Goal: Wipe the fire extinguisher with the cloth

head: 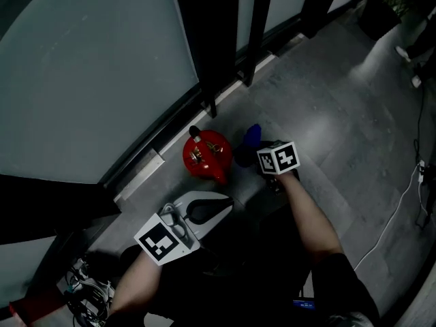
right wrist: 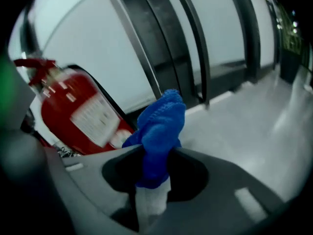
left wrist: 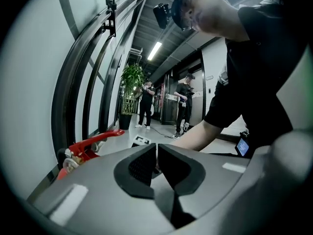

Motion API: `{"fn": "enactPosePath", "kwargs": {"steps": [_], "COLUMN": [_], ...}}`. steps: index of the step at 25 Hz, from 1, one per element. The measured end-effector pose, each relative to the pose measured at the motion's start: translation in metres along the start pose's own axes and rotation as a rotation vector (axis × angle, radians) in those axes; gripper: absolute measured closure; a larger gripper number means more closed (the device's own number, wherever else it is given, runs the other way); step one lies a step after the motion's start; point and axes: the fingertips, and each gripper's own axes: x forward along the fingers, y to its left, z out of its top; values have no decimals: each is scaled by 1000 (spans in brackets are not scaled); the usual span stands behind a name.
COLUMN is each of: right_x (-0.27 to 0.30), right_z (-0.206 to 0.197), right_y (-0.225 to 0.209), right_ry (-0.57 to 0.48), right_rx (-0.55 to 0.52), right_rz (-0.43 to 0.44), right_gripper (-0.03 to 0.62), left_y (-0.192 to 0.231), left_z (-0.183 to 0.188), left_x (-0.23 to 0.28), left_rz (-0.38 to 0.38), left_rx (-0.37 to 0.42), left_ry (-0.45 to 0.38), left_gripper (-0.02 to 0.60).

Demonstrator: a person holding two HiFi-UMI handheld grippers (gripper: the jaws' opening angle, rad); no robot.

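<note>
A red fire extinguisher (head: 206, 155) stands on the grey floor by the glass wall; its body (right wrist: 83, 111) and red handle (left wrist: 95, 141) show in both gripper views. My right gripper (head: 246, 157) is shut on a blue cloth (right wrist: 159, 131), just right of the extinguisher; the cloth (head: 253, 136) sticks out past the jaws. My left gripper (head: 225, 203) sits just below the extinguisher, jaws nearly closed with nothing between them (left wrist: 156, 163).
A curved glass wall with black frames (head: 204, 53) runs behind the extinguisher. A white cable (head: 402, 203) lies on the floor at right. Two people (left wrist: 146, 104) stand far down the corridor beside a potted plant (left wrist: 129, 89).
</note>
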Motion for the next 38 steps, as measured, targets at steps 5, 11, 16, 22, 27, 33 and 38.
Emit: {"fn": "enactPosePath", "kwargs": {"steps": [5, 11, 16, 22, 27, 33, 38], "right_x": [-89, -128, -84, -80, -79, -73, -51], "right_z": [74, 94, 98, 103, 104, 110, 104], "right_y": [48, 121, 130, 131, 126, 117, 95], "right_ry": [-177, -95, -21, -65, -140, -255, -247], "right_rx": [-150, -475, -486, -557, -491, -398, -308], "right_rz": [228, 481, 416, 366, 356, 363, 347], "right_gripper": [471, 471, 471, 471, 471, 471, 471], "left_y": [2, 5, 11, 19, -4, -9, -7], "left_z": [7, 9, -5, -12, -13, -38, -54], "left_x": [-2, -12, -27, -42, -35, -22, -5], "left_rz": [2, 46, 68, 74, -91, -172, -228], "left_rx": [33, 25, 32, 6, 67, 70, 44], "left_ry": [-15, -15, 21, 91, 169, 185, 183], "left_gripper": [561, 561, 561, 558, 558, 558, 558]}}
